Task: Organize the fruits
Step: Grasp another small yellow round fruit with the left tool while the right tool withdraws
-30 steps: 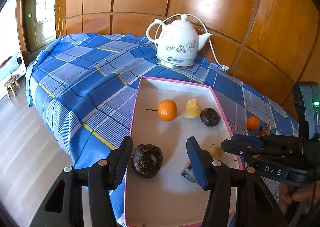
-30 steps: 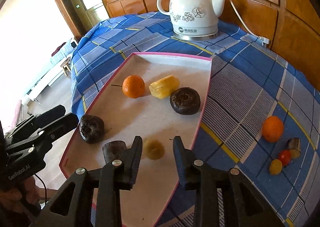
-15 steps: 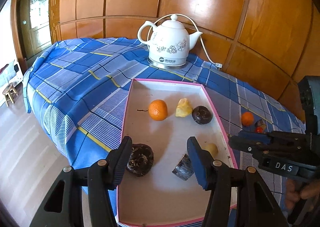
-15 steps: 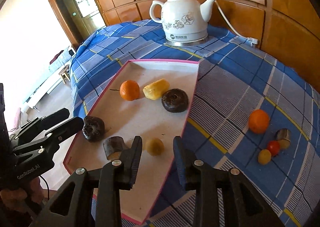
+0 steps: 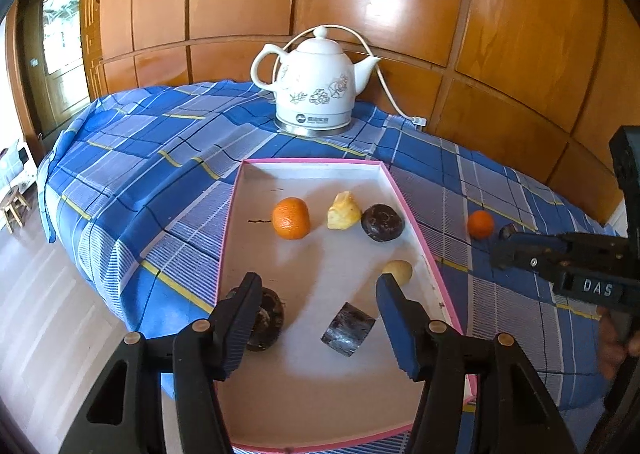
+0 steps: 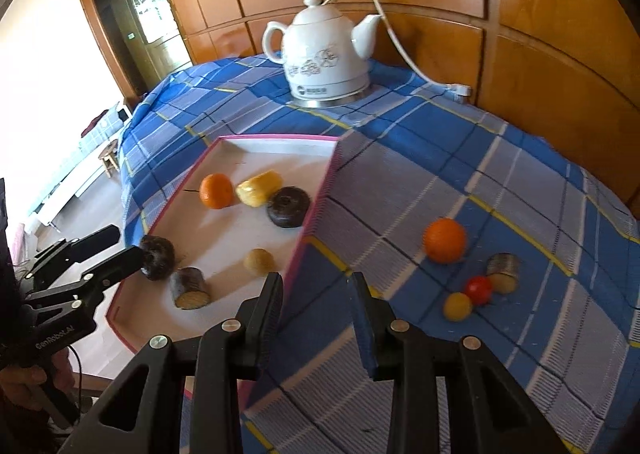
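We take the pink-rimmed tray [image 6: 316, 205] as our reference landmark. Six pieces already lie inside it; four remain outside, to its right on the checked cloth [image 6: 520, 189]: an orange [image 6: 445, 240] nearest the tray, and beyond it, closely grouped, a dark cut piece [image 6: 503, 266], a small red fruit [image 6: 478, 289] and a small yellow fruit [image 6: 458, 306].

Our right gripper [image 6: 318, 306] hangs over the tray's right rim, fingers apart and holding nothing. Our left gripper [image 5: 318, 314] hangs over the tray's near end, fingers likewise apart and empty.

Handling, as we judge it:
- Orange: firm, round, moderately heavy, apt to roll. We would grip across its widest part with the fingers level.
- Red and yellow fruits: small, smooth and probably thin-skinned. We would close gently and centre each between the pads, as they may slip out or bruise.
- Dark cut piece: stiff, roughly cylindrical. We would grip across the curved sides, not the cut face.

The red fruit appears to touch the dark piece, so we would take an outer item first.
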{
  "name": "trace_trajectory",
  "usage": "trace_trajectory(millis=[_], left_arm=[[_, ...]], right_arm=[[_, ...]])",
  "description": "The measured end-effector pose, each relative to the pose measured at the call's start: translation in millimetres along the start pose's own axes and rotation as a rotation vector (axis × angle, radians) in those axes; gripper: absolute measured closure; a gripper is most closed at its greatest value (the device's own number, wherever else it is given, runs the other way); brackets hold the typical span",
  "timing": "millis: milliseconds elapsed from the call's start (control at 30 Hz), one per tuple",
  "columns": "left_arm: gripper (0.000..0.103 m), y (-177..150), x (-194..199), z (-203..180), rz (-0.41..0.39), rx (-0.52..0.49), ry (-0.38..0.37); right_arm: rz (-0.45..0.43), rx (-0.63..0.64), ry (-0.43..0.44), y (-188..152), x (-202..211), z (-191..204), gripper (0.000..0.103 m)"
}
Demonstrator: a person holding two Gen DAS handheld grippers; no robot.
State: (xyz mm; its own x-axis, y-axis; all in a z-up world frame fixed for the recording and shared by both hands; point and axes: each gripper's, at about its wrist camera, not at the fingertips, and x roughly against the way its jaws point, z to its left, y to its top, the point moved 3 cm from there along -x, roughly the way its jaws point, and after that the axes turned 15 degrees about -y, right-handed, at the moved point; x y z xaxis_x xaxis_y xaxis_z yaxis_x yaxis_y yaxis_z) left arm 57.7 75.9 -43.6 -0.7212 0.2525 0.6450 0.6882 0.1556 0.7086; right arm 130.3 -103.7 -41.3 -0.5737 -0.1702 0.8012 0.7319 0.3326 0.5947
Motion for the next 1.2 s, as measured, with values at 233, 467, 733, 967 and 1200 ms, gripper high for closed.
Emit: trace_trajectory(millis=[233,467,733,967,1200], left_arm=[[0.043,0,-5,-12,0.017,-0.033,-0.015],[0.043,1,-12,-28,0.043,-0.074,-0.039],[0.043,9,-21,-59,0.062,-0.142,-0.092],[0.043,17,-47,-107,0.129,-0.227,-0.196],[0.06,13,-94,-149,0.254,-0.257,-0.3]], right_arm=[[0.005,-0.017,-0.074,-4,4,-38,0.069],[0.015,-0.075,-0.17,-10,9,-97,0.069],[0.079,-0.275,-0.295,-36,-2,-193,0.069],[0.145,-0.496,-0.301,-60,-15,-241,0.069],[0.125,-0.487,-0.267,-55,-7,-237,0.069]])
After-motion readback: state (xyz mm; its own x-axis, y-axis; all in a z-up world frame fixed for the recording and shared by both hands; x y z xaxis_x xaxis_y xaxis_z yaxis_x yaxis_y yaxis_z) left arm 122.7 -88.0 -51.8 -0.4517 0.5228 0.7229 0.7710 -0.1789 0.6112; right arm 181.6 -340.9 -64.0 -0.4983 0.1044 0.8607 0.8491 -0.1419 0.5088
